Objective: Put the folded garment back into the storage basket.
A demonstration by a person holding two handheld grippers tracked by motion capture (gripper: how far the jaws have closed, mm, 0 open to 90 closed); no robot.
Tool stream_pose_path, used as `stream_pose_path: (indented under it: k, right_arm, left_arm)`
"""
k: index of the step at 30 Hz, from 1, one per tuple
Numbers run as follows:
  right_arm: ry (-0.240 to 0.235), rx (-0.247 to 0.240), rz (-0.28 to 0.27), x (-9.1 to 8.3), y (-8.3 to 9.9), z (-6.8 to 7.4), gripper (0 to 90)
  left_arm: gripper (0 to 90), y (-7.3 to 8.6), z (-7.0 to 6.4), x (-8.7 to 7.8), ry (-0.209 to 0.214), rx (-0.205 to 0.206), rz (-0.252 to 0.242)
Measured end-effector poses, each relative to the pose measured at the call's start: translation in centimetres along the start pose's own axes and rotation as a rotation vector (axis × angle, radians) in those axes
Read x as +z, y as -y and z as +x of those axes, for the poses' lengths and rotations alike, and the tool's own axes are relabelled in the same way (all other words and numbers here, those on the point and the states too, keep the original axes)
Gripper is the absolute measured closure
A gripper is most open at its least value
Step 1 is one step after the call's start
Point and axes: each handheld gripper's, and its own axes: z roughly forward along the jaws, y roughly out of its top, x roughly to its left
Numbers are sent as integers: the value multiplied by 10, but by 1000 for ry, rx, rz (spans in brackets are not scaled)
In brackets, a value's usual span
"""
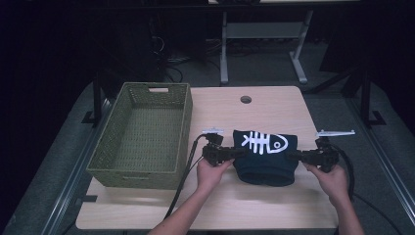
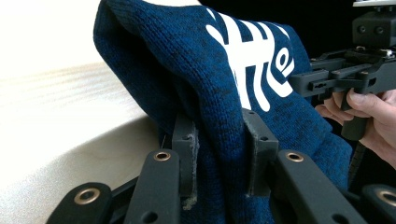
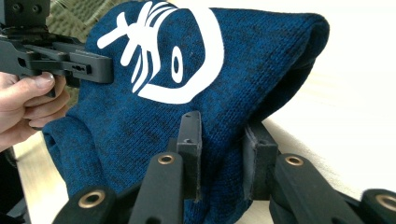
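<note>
Both grippers — left gripper, right gripper — fingers clamped on opposite edges of the folded navy sweater, lifted off the counter beside the basket; uneven pull could slip the knit out

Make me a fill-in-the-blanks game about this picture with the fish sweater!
1. The white picture on the blue sweater is a ____ skeleton.
2. The green basket has ____ inside it.
3. The left gripper and right gripper are both shut on the ____.
4. The basket sits to the ____ of the sweater.

Missing words: fish; nothing; sweater; left
</note>
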Motion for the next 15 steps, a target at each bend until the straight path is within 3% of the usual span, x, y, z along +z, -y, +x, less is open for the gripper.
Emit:
stream_pose_path:
  k: [15]
  right_arm:
    - [-35,-2,-35,-13,-1,16,724]
  left_arm:
    - [706,-9,-17,-20,8,34,-5]
